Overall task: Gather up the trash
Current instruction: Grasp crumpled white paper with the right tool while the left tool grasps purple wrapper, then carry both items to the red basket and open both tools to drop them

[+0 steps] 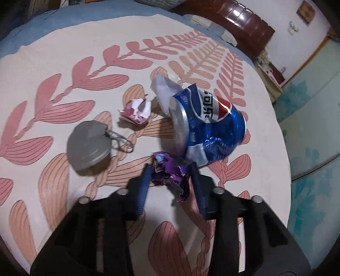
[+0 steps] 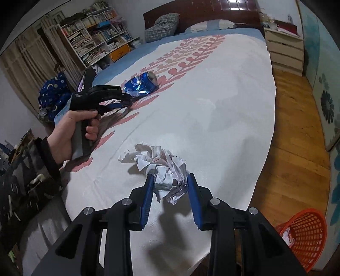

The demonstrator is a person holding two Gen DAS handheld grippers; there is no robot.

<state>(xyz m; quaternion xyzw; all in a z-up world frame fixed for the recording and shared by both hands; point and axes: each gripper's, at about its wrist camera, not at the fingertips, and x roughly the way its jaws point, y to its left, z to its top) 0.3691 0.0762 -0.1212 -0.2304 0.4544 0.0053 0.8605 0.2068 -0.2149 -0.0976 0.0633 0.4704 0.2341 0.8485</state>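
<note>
In the left wrist view my left gripper [image 1: 170, 167] is shut on a crumpled purple wrapper [image 1: 170, 176], which fills the gap between the blue fingers low over the bedspread [image 1: 63, 70]. Just beyond it lies a crushed blue Pepsi can [image 1: 208, 125], with a white scrap [image 1: 162, 91] behind it. To the left are a pink-and-white paper ball [image 1: 136, 112] and a grey can lid [image 1: 89, 144] with a pull ring. My right gripper [image 2: 170, 178] is shut on a wad of crumpled white paper [image 2: 167, 165] above the white part of the bed. From there a hand [image 2: 70, 131] is seen holding the left gripper [image 2: 127, 99] beside the can [image 2: 142, 83].
An orange mesh basket [image 2: 306, 231] with some white trash inside stands on the wooden floor [image 2: 293, 148] at the bed's lower right corner. A bookshelf [image 2: 95, 38] lines the left wall. Pillows and a dark headboard [image 2: 201, 10] close the far end, beside a nightstand [image 2: 284, 48].
</note>
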